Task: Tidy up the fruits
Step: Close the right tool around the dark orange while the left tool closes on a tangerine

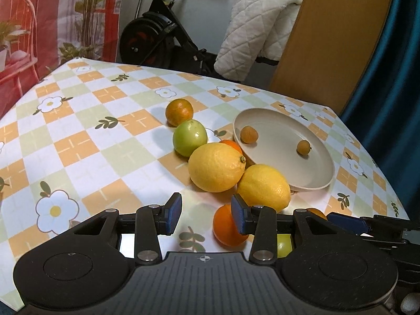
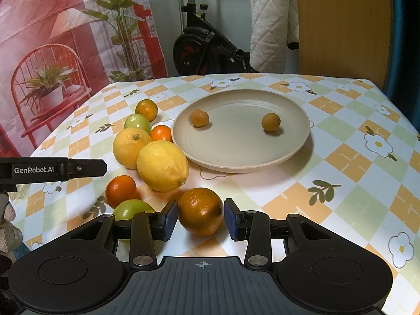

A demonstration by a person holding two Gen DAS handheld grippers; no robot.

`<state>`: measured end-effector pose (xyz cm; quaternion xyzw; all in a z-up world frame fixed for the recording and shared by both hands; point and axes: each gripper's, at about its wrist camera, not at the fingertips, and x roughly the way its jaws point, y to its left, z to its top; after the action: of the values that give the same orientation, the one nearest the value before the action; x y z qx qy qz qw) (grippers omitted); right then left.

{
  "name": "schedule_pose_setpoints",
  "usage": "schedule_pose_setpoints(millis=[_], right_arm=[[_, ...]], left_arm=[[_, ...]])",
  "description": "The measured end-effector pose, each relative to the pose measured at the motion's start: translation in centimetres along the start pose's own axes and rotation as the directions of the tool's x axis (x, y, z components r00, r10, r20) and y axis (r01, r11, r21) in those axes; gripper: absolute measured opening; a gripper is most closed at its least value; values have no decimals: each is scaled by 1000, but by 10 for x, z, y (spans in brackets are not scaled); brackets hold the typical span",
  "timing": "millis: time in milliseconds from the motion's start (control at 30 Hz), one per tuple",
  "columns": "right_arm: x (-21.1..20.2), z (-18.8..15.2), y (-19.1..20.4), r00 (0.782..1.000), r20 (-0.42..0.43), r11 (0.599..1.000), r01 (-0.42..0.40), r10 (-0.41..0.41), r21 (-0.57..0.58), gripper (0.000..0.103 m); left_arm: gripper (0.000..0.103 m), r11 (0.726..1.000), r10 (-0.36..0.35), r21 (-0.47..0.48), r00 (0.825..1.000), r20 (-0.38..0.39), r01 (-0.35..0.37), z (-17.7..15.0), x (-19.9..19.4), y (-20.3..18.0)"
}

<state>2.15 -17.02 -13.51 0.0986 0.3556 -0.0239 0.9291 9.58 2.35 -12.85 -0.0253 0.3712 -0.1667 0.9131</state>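
Right wrist view: beige plate lying ahead of the right gripper, carrying two small brown fruits, well apart; dark orange sitting between the parted jaws, pads not pressing; two lemons crowding ahead-left, beside the plate; left gripper hovering with jaws apart, gripping nothing, small orange just right of its gap.
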Motion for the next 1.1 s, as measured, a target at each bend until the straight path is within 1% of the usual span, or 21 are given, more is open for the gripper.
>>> schedule_pose_setpoints(millis=[233, 433, 733, 967, 1100], right_arm=[[-1, 1, 1, 1000, -1, 1000, 1, -1, -3, 36], [-5, 3, 4, 1000, 15, 1000, -1, 1, -17, 36], [-5, 2, 4, 1000, 9, 1000, 2, -2, -15, 36], [0, 2, 2, 1000, 0, 1000, 3, -3, -11, 36], [2, 2, 2, 1000, -3, 1000, 1, -1, -12, 36]], left_arm=[[44, 1000, -26, 17, 1000, -9, 26, -2, 2, -4], [44, 1000, -28, 12, 1000, -8, 28, -3, 1, -3], [44, 998, -33, 43, 999, -34, 34, -6, 12, -8], [46, 994, -67, 80, 997, -40, 70, -10, 20, -18], [46, 993, -79, 83, 996, -46, 82, -11, 23, -20]])
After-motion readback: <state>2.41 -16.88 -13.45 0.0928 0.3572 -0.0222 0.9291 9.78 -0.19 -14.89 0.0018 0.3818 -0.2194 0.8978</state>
